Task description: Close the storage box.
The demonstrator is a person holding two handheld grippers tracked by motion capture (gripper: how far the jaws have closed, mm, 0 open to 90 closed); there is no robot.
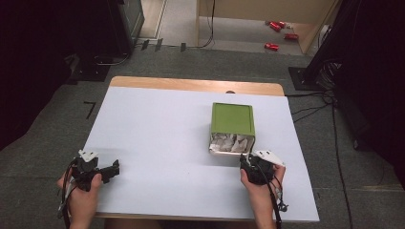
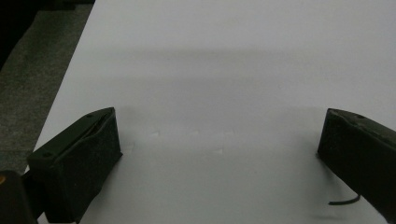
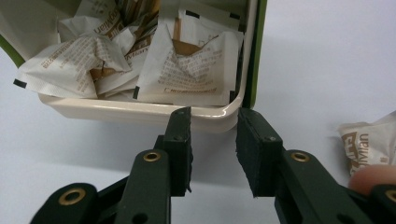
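A green box (image 1: 232,119) lies on its side on the white table (image 1: 157,129), its open cream-rimmed mouth (image 3: 116,112) turned toward the person. Several crumpled white sachets (image 3: 187,70) with brown print fill the mouth. My right gripper (image 3: 214,140) stands open just in front of the rim's right corner, with a narrow gap and nothing between its pads. In the high view the right gripper (image 1: 246,160) sits at the box's near right corner. One loose sachet (image 3: 369,140) lies on the table to its right. My left gripper (image 1: 114,168) rests near the front left, and its jaws (image 2: 219,140) stand wide open over bare table.
The table's wooden far edge (image 1: 191,84) shows beyond the white sheet. Red cans (image 1: 277,33) lie on the floor far behind. Cables (image 1: 315,109) run over the grey carpet to the right, and dark equipment stands at both back corners.
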